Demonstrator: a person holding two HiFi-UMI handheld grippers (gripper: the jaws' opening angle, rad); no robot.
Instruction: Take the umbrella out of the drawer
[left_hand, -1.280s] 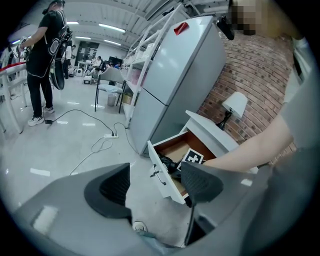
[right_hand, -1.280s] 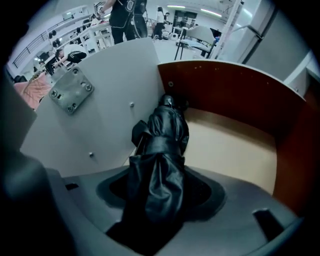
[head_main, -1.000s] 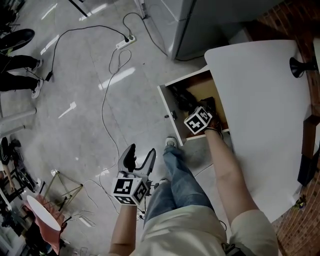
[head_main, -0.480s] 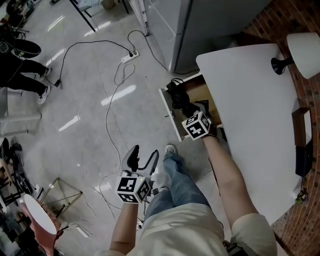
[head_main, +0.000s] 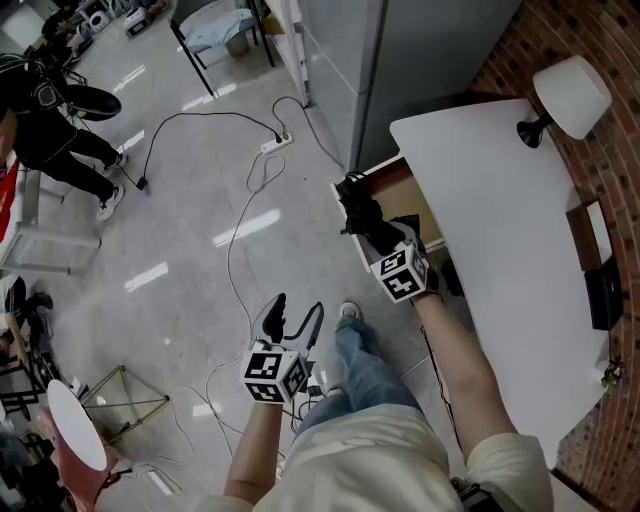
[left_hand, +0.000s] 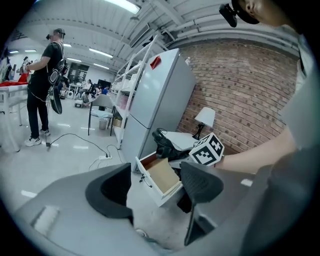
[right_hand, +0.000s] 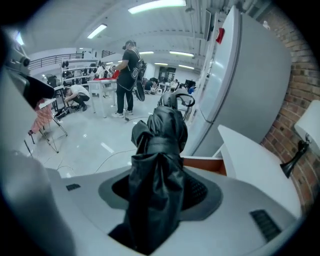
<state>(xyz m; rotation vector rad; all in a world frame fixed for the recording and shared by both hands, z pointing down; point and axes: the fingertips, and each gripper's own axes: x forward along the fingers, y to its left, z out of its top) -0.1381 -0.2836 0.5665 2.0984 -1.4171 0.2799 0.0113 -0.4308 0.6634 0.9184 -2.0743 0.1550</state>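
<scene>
My right gripper (right_hand: 159, 195) has its jaws clamped, roughly half-wide, on the folded black umbrella (right_hand: 159, 145). The umbrella fills the gap between the pads and sticks out well past the tips. I'm holding it above the front of the open drawer (head_main: 408, 192), beside the white table (head_main: 500, 200). My left gripper (left_hand: 152, 186) is empty, jaws wide apart, over the floor (head_main: 180, 250).
</scene>
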